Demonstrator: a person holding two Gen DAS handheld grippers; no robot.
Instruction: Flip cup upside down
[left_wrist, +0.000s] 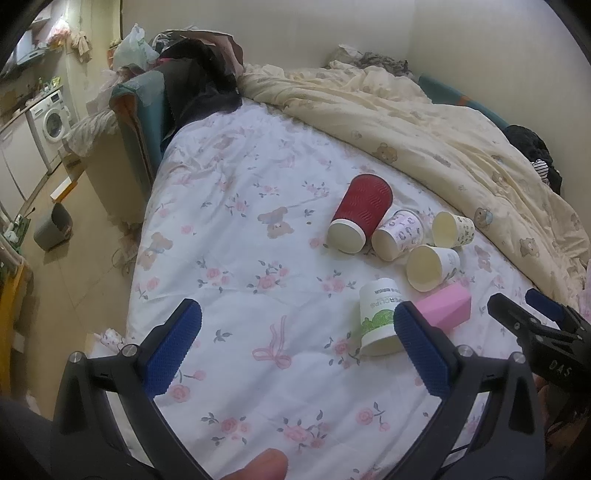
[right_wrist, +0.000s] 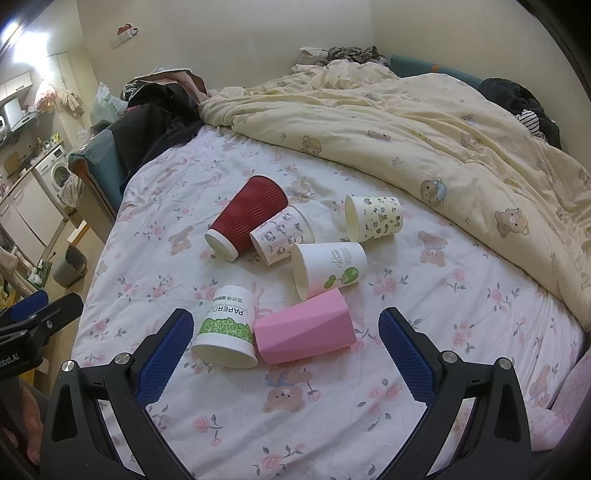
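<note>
Several cups lie on their sides on the floral bed sheet (right_wrist: 177, 266). A red ribbed cup (right_wrist: 245, 223) (left_wrist: 362, 214) lies farthest left. Beside it lie a pink-patterned cup (right_wrist: 282, 234), a yellow cartoon cup (right_wrist: 375, 218) and a white cup with a green tree (right_wrist: 328, 269). Nearest lie a white cup with green print (right_wrist: 227, 330) (left_wrist: 378, 317) and a pink faceted cup (right_wrist: 304, 328) (left_wrist: 445, 306). My right gripper (right_wrist: 286, 332) is open above the two nearest cups, touching neither. My left gripper (left_wrist: 295, 325) is open and empty, left of the cups.
A cream bear-print quilt (right_wrist: 424, 122) is bunched along the far and right side of the bed. Dark clothes (right_wrist: 155, 114) pile at the far left corner. A grey bin (left_wrist: 53, 227) and washing machine (left_wrist: 51, 118) stand on the floor left of the bed.
</note>
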